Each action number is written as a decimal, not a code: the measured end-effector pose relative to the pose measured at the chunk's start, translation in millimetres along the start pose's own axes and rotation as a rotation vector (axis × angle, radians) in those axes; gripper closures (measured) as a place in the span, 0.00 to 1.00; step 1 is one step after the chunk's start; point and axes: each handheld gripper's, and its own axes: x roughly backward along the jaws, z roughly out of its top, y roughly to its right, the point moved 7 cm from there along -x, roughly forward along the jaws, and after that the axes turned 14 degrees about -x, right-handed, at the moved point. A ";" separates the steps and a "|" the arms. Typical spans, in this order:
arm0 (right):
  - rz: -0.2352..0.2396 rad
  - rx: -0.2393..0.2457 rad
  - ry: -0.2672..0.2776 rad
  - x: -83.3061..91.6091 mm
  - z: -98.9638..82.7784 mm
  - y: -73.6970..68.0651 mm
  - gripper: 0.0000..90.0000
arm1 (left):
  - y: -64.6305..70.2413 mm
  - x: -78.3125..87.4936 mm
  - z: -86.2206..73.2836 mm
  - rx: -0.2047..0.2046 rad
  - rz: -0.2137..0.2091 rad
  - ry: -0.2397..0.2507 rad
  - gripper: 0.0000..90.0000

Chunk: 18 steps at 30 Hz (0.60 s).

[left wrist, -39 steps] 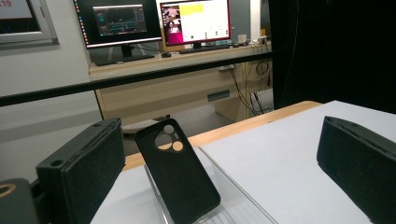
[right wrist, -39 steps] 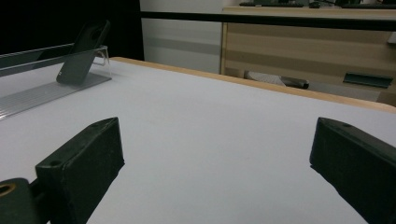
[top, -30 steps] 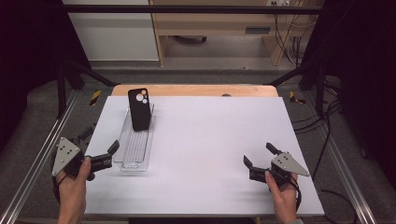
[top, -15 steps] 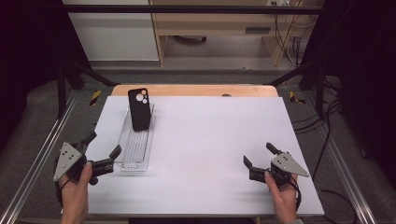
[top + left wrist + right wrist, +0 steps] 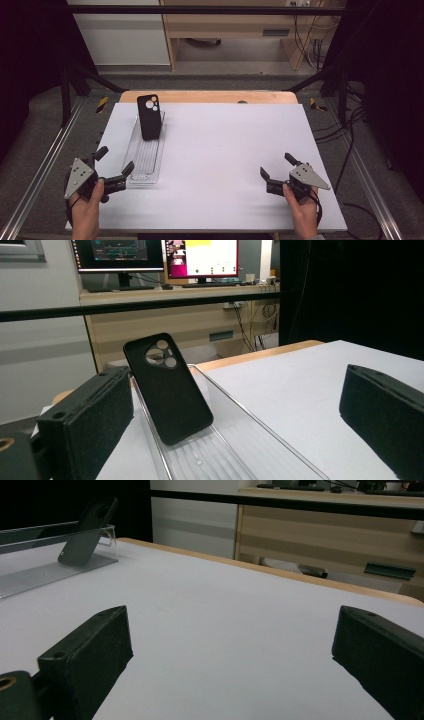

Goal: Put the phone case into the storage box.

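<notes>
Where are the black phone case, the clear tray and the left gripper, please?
black phone case (image 5: 167,390): left gripper view, middle of its back.
clear tray (image 5: 145,165): high view, bare ribbed floor.
left gripper (image 5: 115,167): high view, midway between its open fingers.

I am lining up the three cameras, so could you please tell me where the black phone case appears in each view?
High view: the black phone case leans at the far end of the clear tray, upper left of centre.
Left gripper view: left of centre, standing in the tray, beyond the jaws.
Right gripper view: far upper left, tilted.
Shared landmark: the clear tray.
</notes>
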 end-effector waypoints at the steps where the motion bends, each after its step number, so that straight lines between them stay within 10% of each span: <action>1: 0.000 0.001 0.000 -0.1 0.0 -0.1 0.03 | 0.3 0.3 -0.5 0.002 0.001 0.002 0.00; 18: -0.003 0.024 0.007 -0.1 0.1 -0.3 0.03 | 7.5 -0.5 -15.3 0.014 -0.002 -0.012 0.00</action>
